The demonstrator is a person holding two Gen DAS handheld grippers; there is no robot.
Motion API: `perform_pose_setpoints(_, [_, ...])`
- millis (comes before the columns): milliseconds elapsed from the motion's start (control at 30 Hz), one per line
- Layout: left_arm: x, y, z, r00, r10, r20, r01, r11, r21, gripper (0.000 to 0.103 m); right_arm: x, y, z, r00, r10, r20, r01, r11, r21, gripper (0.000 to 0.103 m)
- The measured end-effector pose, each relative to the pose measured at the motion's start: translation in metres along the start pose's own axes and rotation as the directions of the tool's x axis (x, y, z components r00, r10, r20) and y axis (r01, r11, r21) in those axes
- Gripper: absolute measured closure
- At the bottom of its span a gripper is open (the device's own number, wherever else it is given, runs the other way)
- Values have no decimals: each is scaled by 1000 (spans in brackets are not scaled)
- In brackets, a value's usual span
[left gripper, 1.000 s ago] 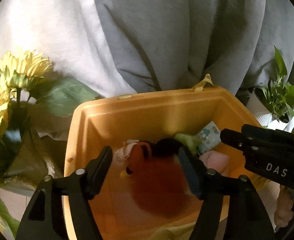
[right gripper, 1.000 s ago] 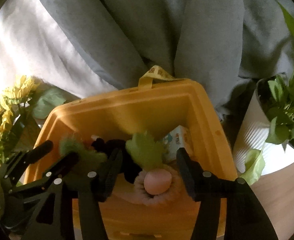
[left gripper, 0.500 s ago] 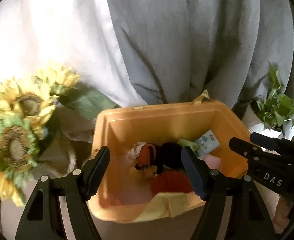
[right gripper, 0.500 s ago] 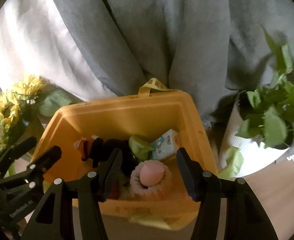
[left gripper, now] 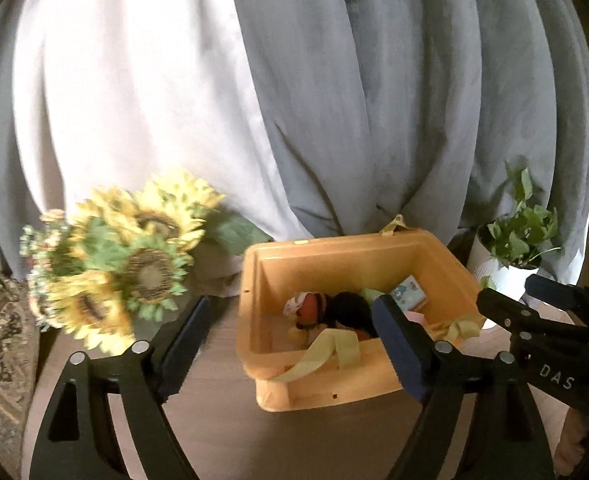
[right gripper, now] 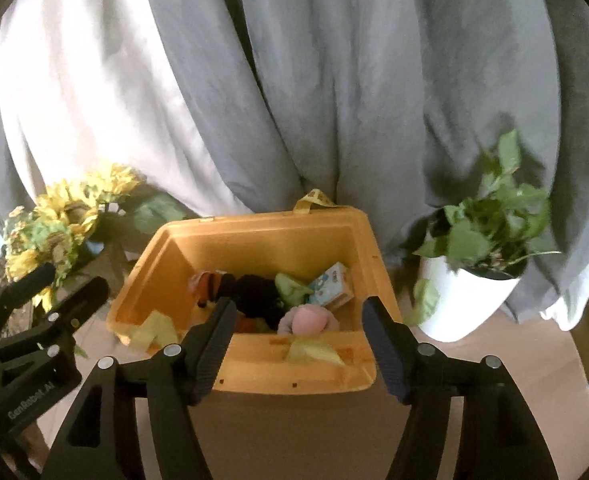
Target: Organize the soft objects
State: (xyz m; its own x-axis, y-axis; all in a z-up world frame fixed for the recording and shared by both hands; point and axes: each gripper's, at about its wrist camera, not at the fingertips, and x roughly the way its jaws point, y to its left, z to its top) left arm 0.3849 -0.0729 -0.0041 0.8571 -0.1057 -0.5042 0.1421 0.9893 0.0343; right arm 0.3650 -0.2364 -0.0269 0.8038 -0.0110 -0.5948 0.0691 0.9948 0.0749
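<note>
Orange bin (right gripper: 294,376) sits on the wooden table (right gripper: 494,344) btwn sunflowers (left gripper: 134,264) & potted plant (right gripper: 490,240), w/ grey curtain (right gripper: 334,80) behind. Bin looks rigid plastic, prob light; best gripped at the rim or its yellow straps (left gripper: 334,348).

Inside: soft toys piled together. Black plush (right gripper: 254,292) in the middle, pink plush (right gripper: 308,318) by the near wall, orange plush (left gripper: 310,308) at the left, green piece (right gripper: 290,286) & small printed carton (right gripper: 332,284) at the back. All prob light & squashy; pinch the bulk, not the fringe. Carton is stiffer and could crush.

Left gripper (left gripper: 290,344) & right gripper (right gripper: 294,340): both sets of jaws opening, nothing btwn them, both short of the bin's contents.
</note>
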Motion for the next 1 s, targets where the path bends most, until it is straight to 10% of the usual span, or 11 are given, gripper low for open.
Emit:
perform_pose_setpoints(367, [-78,1,-23,991,73,116,-77,997,29,1,-77,11,-35,995,-57,83,55,998,21,21])
perform_pose_setpoints(1000, [-170,-14,-61,990,40,134,-45,999,31,0,-179,12,-85,971,-106,214,102,994,30,17])
